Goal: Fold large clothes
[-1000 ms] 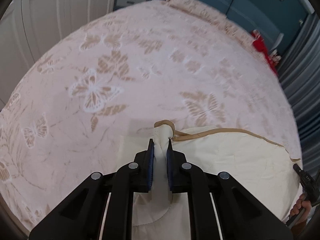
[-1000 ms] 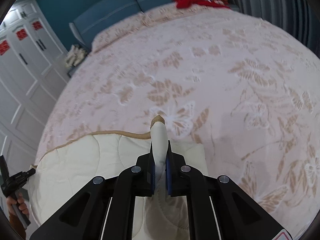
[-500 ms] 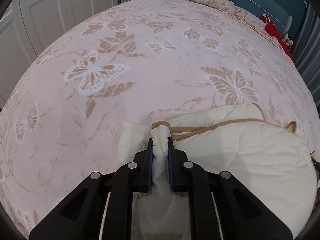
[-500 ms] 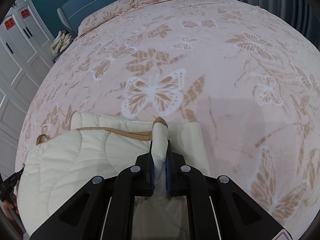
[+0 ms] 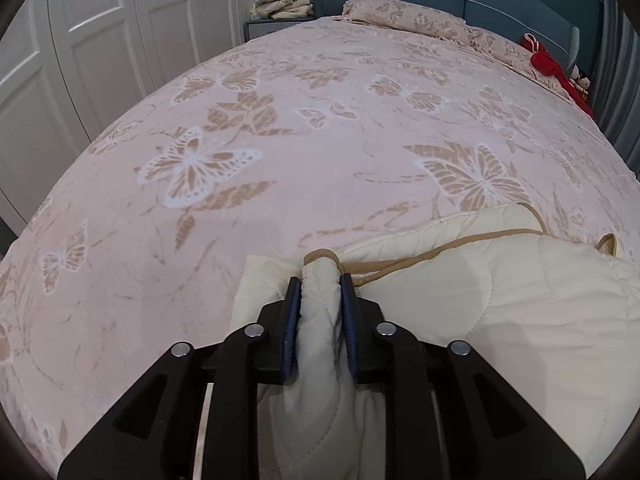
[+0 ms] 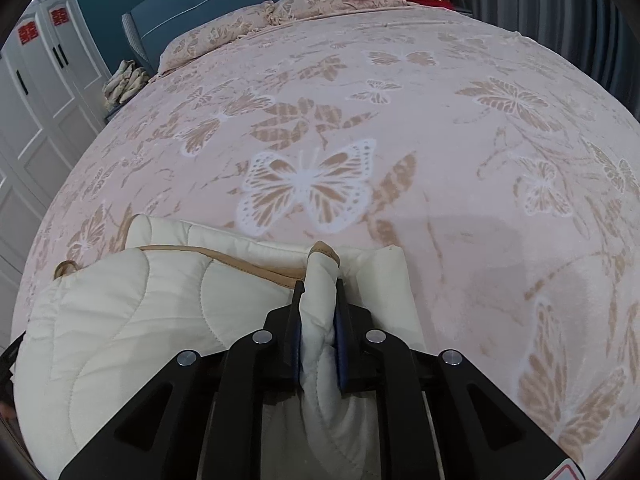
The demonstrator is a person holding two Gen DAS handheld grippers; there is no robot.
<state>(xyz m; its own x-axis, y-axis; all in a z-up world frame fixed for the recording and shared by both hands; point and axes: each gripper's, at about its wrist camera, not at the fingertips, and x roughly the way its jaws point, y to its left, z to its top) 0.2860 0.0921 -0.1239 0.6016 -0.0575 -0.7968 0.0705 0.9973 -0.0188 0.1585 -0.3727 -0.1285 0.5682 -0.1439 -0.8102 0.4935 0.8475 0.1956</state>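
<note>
Meanwhile, the left gripper [image 5: 320,280], its jaws having just eased wider, and the right gripper [image 6: 318,286] each pinch a tan-trimmed corner of the cream quilted garment [image 6: 132,312], folded on the butterfly-patterned bed [image 6: 460,128].

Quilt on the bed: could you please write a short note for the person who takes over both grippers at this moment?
Left gripper: jaws have just been opening; a trimmed corner of the quilt sits between the pads, touching both.
Right gripper: shut on the other trimmed corner.
Quilt: on the near part of the bed cover, doubled over, its trimmed edge lying on the lower layer.
Done: one fold laid down.
Left: release both corners, then probably fold again and smooth.
</note>
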